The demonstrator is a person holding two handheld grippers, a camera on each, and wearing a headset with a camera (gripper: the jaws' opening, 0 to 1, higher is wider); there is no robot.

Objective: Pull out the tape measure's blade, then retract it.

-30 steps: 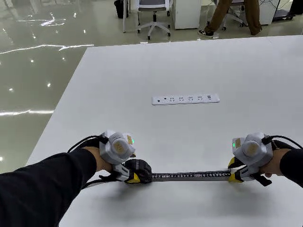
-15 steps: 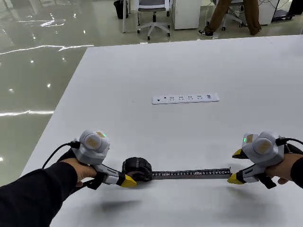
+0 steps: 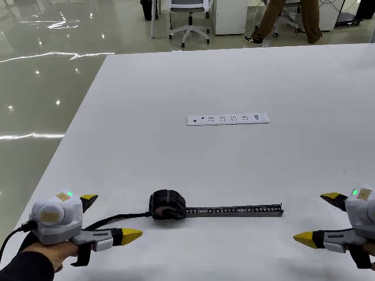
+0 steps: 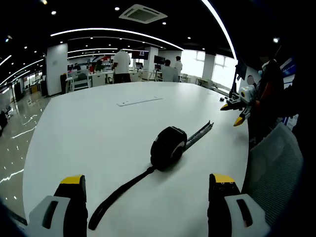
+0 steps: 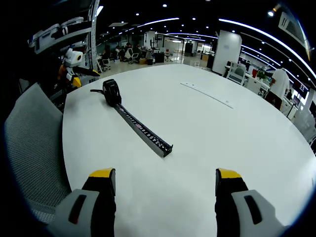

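tape measure (image 3: 168, 205) on table (image 3: 234, 76), blade (image 3: 234, 210) extended

In the lower centre of the head view, the tape measure (image 3: 168, 205) is black with a black strap (image 3: 114, 220), and its blade (image 3: 234, 210) is dark with fine pale marks. The table (image 3: 234, 76) and power strip (image 3: 228, 119) are white. The left gripper (image 3: 111, 218) at lower left and the right gripper (image 3: 317, 217) at lower right are pale grey with yellow tips and a green light.

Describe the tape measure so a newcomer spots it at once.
On the white table, look near the front edge, between the left gripper and right gripper. The tape measure is the round black case with its blade drawn out; the power strip farther back is white and flat.
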